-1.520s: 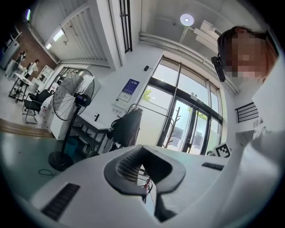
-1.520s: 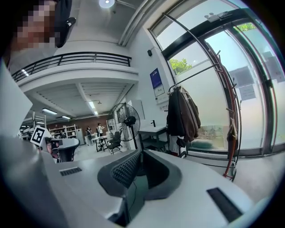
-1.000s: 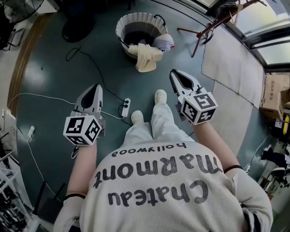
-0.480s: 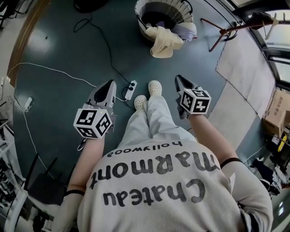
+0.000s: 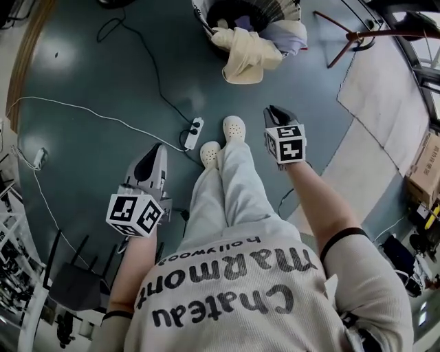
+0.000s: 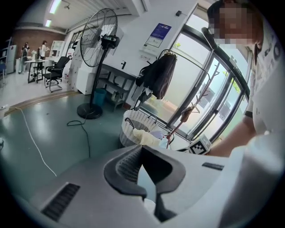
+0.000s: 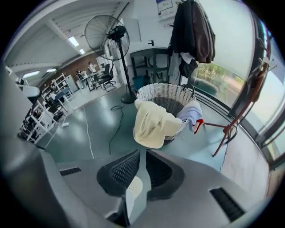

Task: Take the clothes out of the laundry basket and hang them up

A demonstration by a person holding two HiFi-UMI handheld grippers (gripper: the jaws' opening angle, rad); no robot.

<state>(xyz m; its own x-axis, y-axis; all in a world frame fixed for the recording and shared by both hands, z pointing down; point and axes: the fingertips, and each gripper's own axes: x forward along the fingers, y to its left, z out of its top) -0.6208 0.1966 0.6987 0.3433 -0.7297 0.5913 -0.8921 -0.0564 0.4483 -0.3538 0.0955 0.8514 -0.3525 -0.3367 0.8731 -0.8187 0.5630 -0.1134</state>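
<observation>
The white wicker laundry basket [image 5: 206,15] stands on the green floor at the top of the head view. A cream garment [image 5: 246,56] hangs over its near rim, and a pale lilac one [image 5: 287,33] lies beside it. My left gripper [image 5: 155,159] is low at my left side, shut and empty, far short of the basket. My right gripper [image 5: 276,112] points down at the floor to the right of my feet, jaws together with nothing in them. Ahead in the right gripper view are the basket [image 7: 165,97] and the cream garment [image 7: 152,124]; the left gripper view shows the basket [image 6: 136,127] farther off.
A red-brown coat stand [image 5: 361,33] spreads its legs right of the basket, with dark coats [image 7: 192,31] hung on it. A power strip [image 5: 194,133] and cables [image 5: 82,113] lie on the floor to the left. A pedestal fan [image 7: 108,33] stands behind. A pale mat [image 5: 385,96] lies at the right.
Both grippers have sunk toward the floor, the right one farther and tipping more steeply down. The basket has slid to the top edge of the head view.
</observation>
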